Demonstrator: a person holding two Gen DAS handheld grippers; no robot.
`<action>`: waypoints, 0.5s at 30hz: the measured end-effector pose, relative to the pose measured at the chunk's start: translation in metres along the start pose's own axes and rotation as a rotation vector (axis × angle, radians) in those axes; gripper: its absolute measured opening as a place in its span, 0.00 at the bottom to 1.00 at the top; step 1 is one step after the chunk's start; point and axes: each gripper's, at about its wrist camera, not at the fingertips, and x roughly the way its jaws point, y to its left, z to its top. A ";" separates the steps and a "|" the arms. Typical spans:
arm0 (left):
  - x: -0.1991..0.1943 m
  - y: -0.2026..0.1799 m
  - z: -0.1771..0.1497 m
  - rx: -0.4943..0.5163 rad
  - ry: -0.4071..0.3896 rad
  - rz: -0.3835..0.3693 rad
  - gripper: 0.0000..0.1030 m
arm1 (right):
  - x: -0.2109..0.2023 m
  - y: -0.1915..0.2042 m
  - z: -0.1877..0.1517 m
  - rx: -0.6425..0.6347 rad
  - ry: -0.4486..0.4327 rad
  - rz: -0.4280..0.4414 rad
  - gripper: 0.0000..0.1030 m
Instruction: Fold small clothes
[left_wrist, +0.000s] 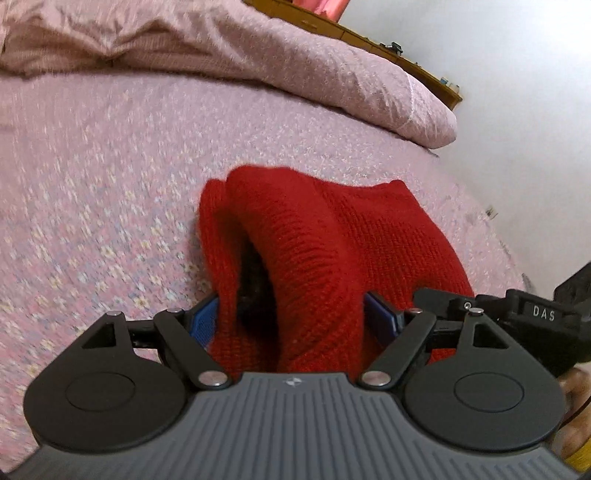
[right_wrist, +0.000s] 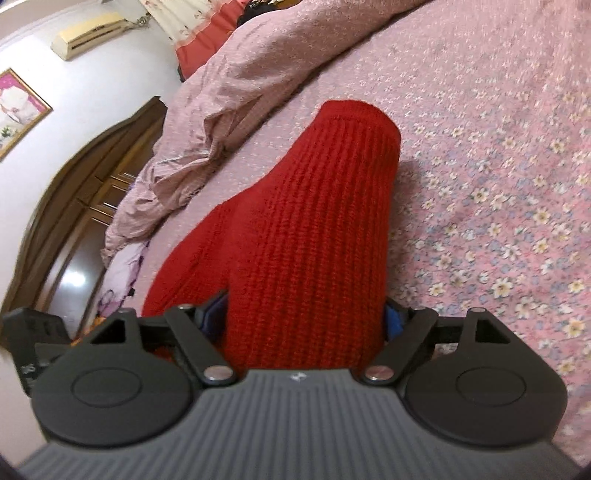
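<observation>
A red knit garment (left_wrist: 332, 236) lies bunched on the pink flowered bedspread (left_wrist: 92, 206), with a raised fold that leaves a dark hollow. My left gripper (left_wrist: 291, 319) stands wide, open, and the garment's near end fills the gap between its blue pads (left_wrist: 204, 322). In the right wrist view the same red garment (right_wrist: 314, 221) stretches away from me as a ribbed strip. My right gripper (right_wrist: 303, 317) is open too, its blue pads (right_wrist: 393, 321) on either side of the strip's near end. The right gripper's body shows at the left wrist view's right edge.
A rumpled pink quilt (left_wrist: 258, 48) lies heaped along the far side of the bed, also seen as the quilt (right_wrist: 229, 92). Beyond it are a wooden headboard (left_wrist: 406, 55), a white wall, dark wooden cabinets (right_wrist: 92, 177), a framed picture (right_wrist: 18, 107) and an air conditioner (right_wrist: 88, 33).
</observation>
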 end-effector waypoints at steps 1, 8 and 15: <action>-0.001 -0.001 0.002 0.016 -0.004 0.014 0.82 | -0.002 0.003 0.000 -0.008 -0.001 -0.014 0.80; -0.033 -0.015 0.000 0.052 -0.005 0.118 0.82 | -0.032 0.010 -0.005 -0.075 -0.055 -0.115 0.80; -0.053 -0.015 -0.013 0.022 0.006 0.167 0.82 | -0.057 0.040 -0.020 -0.230 -0.134 -0.224 0.79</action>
